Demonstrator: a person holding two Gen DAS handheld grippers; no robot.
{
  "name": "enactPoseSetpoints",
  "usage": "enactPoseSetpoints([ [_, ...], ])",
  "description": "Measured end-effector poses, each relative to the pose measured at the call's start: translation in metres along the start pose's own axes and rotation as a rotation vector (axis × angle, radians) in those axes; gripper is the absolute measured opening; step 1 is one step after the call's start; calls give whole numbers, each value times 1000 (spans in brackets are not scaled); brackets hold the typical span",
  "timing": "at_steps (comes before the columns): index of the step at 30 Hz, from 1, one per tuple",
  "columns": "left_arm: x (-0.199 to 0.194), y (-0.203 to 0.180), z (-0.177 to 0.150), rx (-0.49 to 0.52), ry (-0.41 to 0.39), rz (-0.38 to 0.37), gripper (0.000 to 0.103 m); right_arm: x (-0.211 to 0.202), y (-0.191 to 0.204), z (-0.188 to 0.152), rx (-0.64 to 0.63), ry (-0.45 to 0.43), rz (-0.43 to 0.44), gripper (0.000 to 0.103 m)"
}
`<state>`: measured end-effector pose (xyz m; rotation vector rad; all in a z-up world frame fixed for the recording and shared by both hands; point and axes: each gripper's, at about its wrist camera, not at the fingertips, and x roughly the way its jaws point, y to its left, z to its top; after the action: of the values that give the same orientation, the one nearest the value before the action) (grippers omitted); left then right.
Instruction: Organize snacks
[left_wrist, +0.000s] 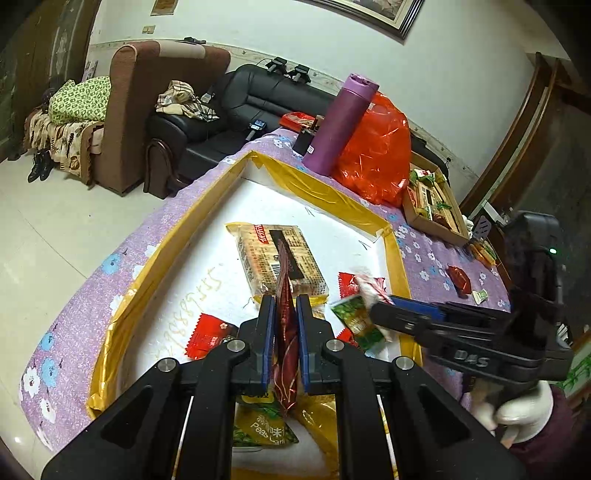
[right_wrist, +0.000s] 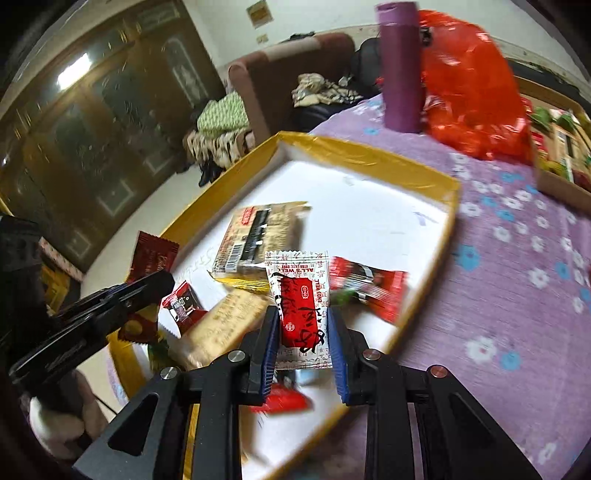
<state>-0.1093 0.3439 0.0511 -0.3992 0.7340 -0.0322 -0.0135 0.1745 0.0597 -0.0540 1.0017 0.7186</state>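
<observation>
Both grippers loaded over the tray, sorting part done.

My left gripper (left_wrist: 285, 317) jaws clamp a dark red packet (left_wrist: 286, 332); right gripper (right_wrist: 303, 332) jaws pinch a white-red sachet (right_wrist: 301, 306). Cracker pack (left_wrist: 277, 254) waits at 12 o'clock in the yellow-rimmed tray (left_wrist: 391, 243); the cardboard box (left_wrist: 432, 221) at 2 o'clock holds some snacks.

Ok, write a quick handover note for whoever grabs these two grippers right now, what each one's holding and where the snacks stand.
Left gripper: shut on a dark red snack packet, held edge-on over the white tray.
Right gripper: shut on a white and red candy packet, also over the tray.
In the tray: a cracker pack, a green pea snack bag, several small red packets and a green one.
The cardboard box behind the tray, near the orange bag, already holds some snacks.
A few packets lie loose on the purple tablecloth.
Left: place both held packets, then sort the rest.
</observation>
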Motion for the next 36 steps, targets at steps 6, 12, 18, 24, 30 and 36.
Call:
enactPoseSetpoints([
  [6,-8,-6,-3,12,-3,18,18,8,18,7,-45,-34,-43,31],
  [12,-14,-30,-12,-11,18,74,65,-1,16,5,-21,-50,-11,32],
  [18,-27,-66,-23,50,-7,110,65,-28,-4,-5,15,-96,-4,34],
  [24,-36,-101,-31,167,-48,235,65,-51,-41,-19,81,-127,-13,35],
  [30,-33,-120,-37,219,-36,243,65,-70,-94,-35,169,-152,-50,35],
  [36,-26,-130,-43,197,22,94,65,-97,-157,-52,276,-190,-111,37],
])
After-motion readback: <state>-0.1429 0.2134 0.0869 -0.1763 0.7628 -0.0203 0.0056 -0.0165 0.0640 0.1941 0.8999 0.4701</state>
